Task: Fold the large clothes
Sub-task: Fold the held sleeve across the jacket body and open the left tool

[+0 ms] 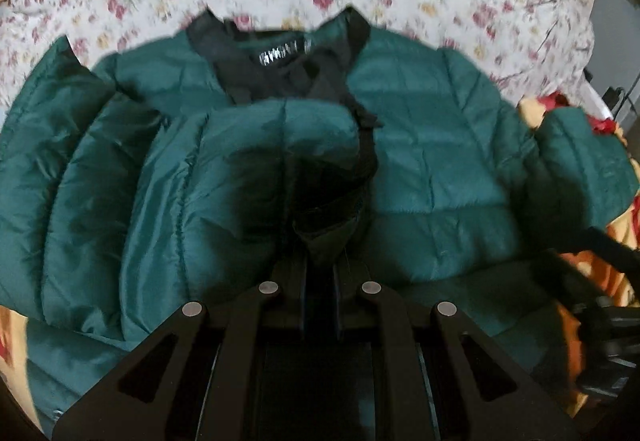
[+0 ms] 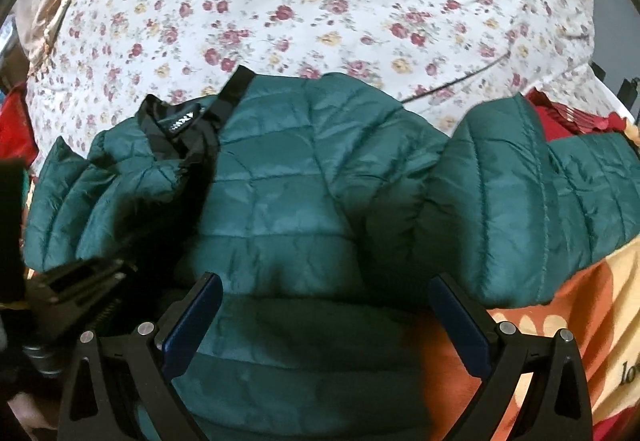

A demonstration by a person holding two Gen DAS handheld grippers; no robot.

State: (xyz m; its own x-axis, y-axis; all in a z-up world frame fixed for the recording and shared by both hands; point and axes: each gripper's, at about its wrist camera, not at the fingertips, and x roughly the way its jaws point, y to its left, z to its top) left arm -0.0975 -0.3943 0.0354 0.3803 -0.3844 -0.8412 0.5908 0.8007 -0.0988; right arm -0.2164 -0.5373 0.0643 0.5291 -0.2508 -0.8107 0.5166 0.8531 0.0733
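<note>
A dark green quilted puffer jacket point(image 1: 420, 145) with a black collar point(image 1: 280, 53) lies front-up on the bed. My left gripper point(image 1: 320, 261) is shut on a fold of the jacket's front edge point(image 1: 324, 237) near the middle. One sleeve point(image 1: 80, 181) is folded inward on the left. In the right wrist view the jacket point(image 2: 280, 201) fills the middle, with its other sleeve point(image 2: 532, 201) stretched out to the right. My right gripper point(image 2: 324, 321) is open just above the jacket's lower body, holding nothing. The left gripper point(image 2: 80, 281) shows at that view's left edge.
A white floral bedspread point(image 2: 320, 1) covers the bed beyond the jacket. An orange and yellow blanket point(image 2: 560, 321) lies under the jacket at the right. Red cloth point(image 2: 568, 117) lies at the far right, and more red cloth point(image 2: 16, 121) at the left edge.
</note>
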